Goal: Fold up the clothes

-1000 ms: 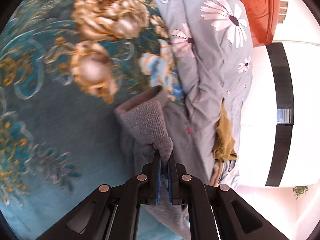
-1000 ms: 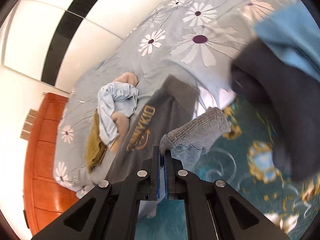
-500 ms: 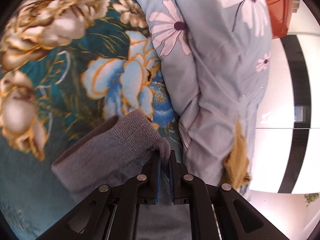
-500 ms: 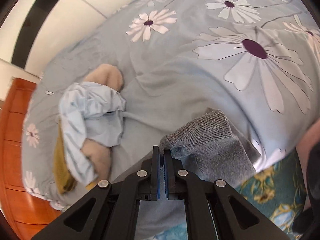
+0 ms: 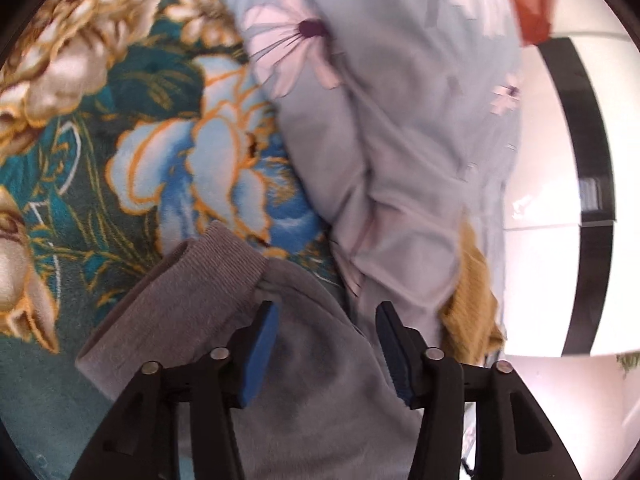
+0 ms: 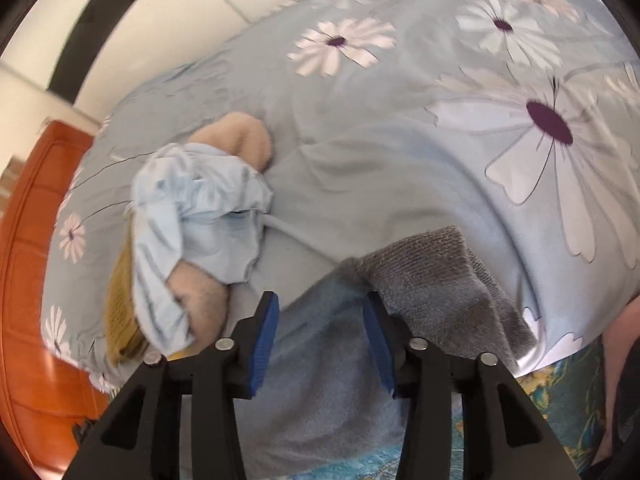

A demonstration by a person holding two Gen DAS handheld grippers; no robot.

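A grey sweater lies on the bed. In the left wrist view its ribbed cuff point(image 5: 180, 304) rests on the teal floral blanket point(image 5: 120, 160), and the smooth grey body point(image 5: 320, 384) spreads under my left gripper point(image 5: 326, 312). That gripper's jaws are opening; cloth lies below the blue pads, which do not press on it. In the right wrist view another ribbed end point(image 6: 440, 276) of the sweater lies on the daisy duvet point(image 6: 400, 140). My right gripper point(image 6: 320, 300) is opening too, its pads apart over the grey cloth point(image 6: 320, 384).
A heap of clothes sits left of the right gripper: a light blue shirt point(image 6: 200, 220), a beige fuzzy piece point(image 6: 236, 136), a mustard knit point(image 6: 120, 300). An orange wooden headboard point(image 6: 28, 280) edges the bed. Part of a person point(image 6: 624, 340) shows at the right.
Both grippers were shut on the sweater's ribbed ends and have now opened, letting them drop. They carried the ends across onto the sweater's body beside the duvet before stopping.
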